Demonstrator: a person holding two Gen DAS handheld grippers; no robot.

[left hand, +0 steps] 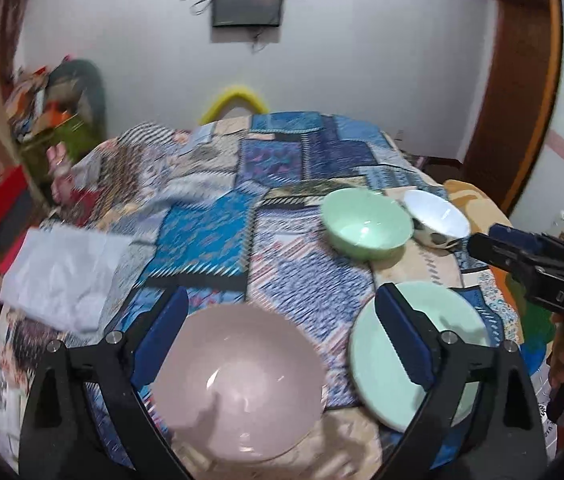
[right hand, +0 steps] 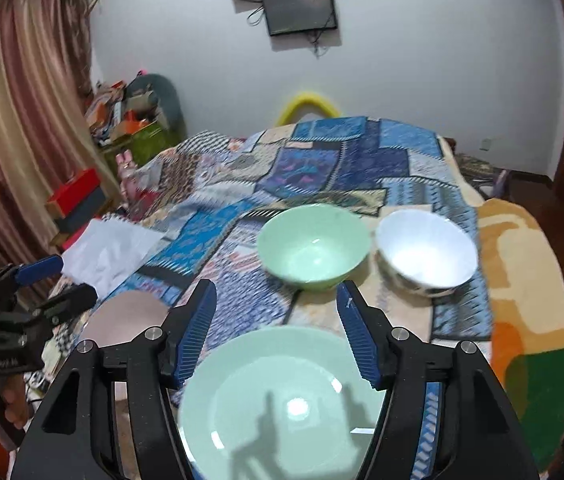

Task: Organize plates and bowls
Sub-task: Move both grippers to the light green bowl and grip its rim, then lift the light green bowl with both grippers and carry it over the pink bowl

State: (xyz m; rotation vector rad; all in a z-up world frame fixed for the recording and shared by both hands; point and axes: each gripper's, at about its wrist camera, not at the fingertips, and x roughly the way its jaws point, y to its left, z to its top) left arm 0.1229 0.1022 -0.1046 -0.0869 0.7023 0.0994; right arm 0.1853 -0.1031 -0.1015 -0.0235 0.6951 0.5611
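A pink plate [left hand: 238, 384] lies on the patchwork cloth below my left gripper [left hand: 282, 312], whose blue-padded jaws stand wide open above it with nothing between them. Right of it lies a pale green plate [left hand: 413, 356]. In the right wrist view that green plate [right hand: 282, 404] sits under my right gripper [right hand: 278, 320], which is open and holds nothing. Beyond stand a green bowl [right hand: 313, 244] and a white bowl [right hand: 425, 256] side by side, almost touching. The pink plate [right hand: 126, 316] shows partly at the left, near the left gripper [right hand: 66, 280].
A white paper sheet [right hand: 110, 252] lies at the left edge of the cloth [right hand: 321, 168]. Cluttered boxes [right hand: 130, 120] and a curtain [right hand: 22, 120] stand beyond on the left. An orange and green blanket [right hand: 521, 300] covers the right side.
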